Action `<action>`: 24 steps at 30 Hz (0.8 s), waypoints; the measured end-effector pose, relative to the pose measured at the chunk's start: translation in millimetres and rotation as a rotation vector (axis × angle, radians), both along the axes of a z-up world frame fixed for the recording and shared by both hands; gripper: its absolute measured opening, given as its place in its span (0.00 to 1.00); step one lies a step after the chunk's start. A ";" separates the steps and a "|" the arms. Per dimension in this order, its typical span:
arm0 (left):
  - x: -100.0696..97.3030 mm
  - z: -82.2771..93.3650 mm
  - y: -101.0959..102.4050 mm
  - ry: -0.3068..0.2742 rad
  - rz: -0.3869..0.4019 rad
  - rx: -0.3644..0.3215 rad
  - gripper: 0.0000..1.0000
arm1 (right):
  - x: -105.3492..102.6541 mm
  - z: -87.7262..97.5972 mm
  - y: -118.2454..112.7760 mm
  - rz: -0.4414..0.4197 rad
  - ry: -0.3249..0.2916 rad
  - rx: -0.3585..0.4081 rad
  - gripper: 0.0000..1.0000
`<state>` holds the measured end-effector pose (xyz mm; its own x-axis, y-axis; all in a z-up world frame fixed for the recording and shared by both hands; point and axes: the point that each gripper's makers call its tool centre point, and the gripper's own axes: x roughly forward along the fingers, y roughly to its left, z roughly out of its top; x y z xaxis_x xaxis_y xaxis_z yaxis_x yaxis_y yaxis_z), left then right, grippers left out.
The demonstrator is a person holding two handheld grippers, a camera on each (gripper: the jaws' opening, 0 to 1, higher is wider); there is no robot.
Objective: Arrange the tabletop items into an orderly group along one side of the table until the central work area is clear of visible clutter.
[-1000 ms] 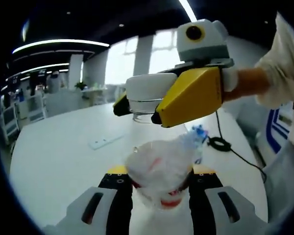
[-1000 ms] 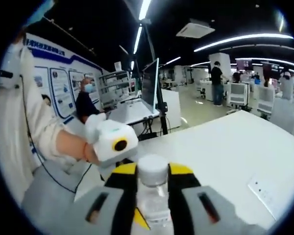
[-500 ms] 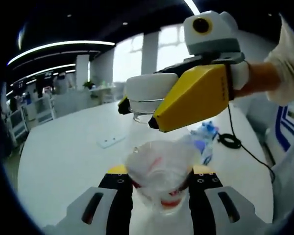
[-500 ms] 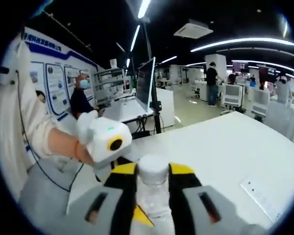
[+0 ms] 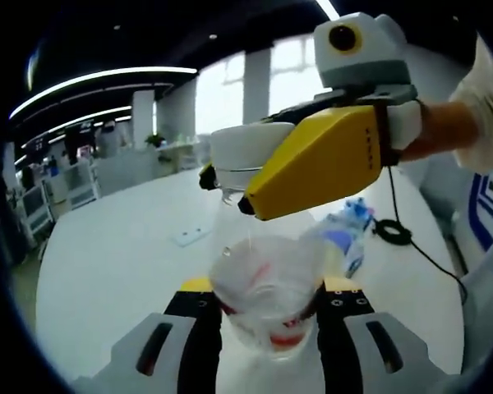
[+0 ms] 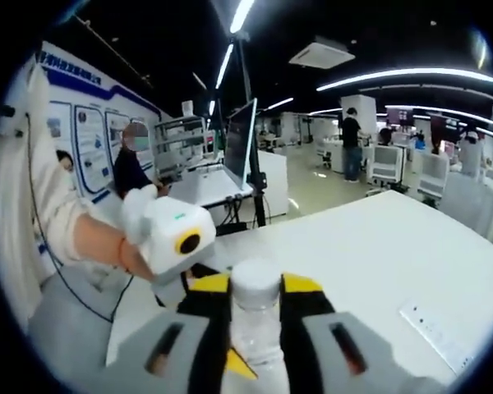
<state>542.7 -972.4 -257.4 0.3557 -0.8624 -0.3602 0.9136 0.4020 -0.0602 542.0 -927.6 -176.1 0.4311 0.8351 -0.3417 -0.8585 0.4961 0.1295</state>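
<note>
A clear, crumpled plastic bottle (image 5: pixel 267 283) with a red label is held up off the table, and my left gripper (image 5: pixel 267 289) is shut on its body. Its white cap (image 5: pixel 242 150) sits at the top, where my right gripper (image 5: pixel 224 189) comes in from the right with its yellow jaws shut on the cap. In the right gripper view the same cap (image 6: pixel 255 277) stands between the jaws of my right gripper (image 6: pixel 256 289). The bottle's neck shows just below the cap there. A person's hand (image 6: pixel 99 246) holds the left gripper at the left of that view.
On the white table (image 5: pixel 115 271) lie a white power strip (image 5: pixel 191 236), a blue-labelled bottle (image 5: pixel 345 238) and a coiled black cable (image 5: pixel 394 234). The power strip (image 6: pixel 435 324) lies at the right in the right gripper view. Desks, monitors and people stand beyond the table.
Both grippers keep their hold on the bottle and its cap. The views have shifted slightly with the hands, and the right gripper looks a little larger in the left gripper view.
</note>
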 end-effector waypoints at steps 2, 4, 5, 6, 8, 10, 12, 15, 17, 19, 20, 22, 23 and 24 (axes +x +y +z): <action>1.4 0.0 0.0 -0.016 0.000 0.006 0.42 | 0.1 -0.3 -0.8 0.004 0.003 0.004 0.17; 1.2 0.8 -1.4 -0.009 -0.008 -0.014 0.42 | 0.8 0.2 -1.0 0.001 0.009 0.011 0.17; 1.5 -0.1 -1.9 -0.018 -0.009 -0.007 0.42 | 0.4 -0.4 -1.0 0.005 0.008 0.007 0.17; 1.8 -0.7 -2.1 -0.016 -0.011 -0.010 0.42 | 0.3 -0.8 -1.2 0.007 0.005 0.003 0.17; 1.1 -2.5 -4.0 -0.009 -0.019 -0.011 0.42 | 0.4 -2.4 -1.6 0.006 0.009 0.002 0.17; 0.6 -3.0 -4.6 -0.005 -0.023 -0.018 0.42 | 0.3 -3.3 -2.5 0.003 0.010 0.004 0.17; -0.2 -3.7 -5.1 -0.008 -0.026 -0.016 0.42 | -0.5 -4.5 -3.0 0.004 0.010 0.001 0.17; -1.4 -5.3 -6.3 -0.001 -0.033 -0.018 0.42 | -1.2 -6.1 -4.1 0.003 0.015 0.004 0.17; -1.8 -6.1 -6.9 0.001 -0.036 -0.020 0.42 | -1.3 -6.9 -5.0 0.002 0.019 0.005 0.17; -2.2 -6.8 -7.6 0.003 -0.039 -0.026 0.42 | -1.5 -7.4 -5.5 0.001 0.020 0.007 0.17; -2.1 -7.9 -7.9 0.004 -0.040 -0.024 0.42 | -1.9 -8.7 -5.9 0.002 0.020 0.003 0.17; -2.8 -9.3 -8.8 0.008 -0.044 -0.028 0.42 | -2.0 -9.9 -6.4 0.001 0.021 0.003 0.17; -3.6 -10.1 -9.2 0.014 -0.047 -0.029 0.42 | -2.4 -10.7 -6.7 0.001 0.022 0.002 0.17; -3.8 -10.5 -9.4 0.014 -0.047 -0.027 0.42 | -2.7 -11.6 -6.9 0.001 0.024 0.001 0.17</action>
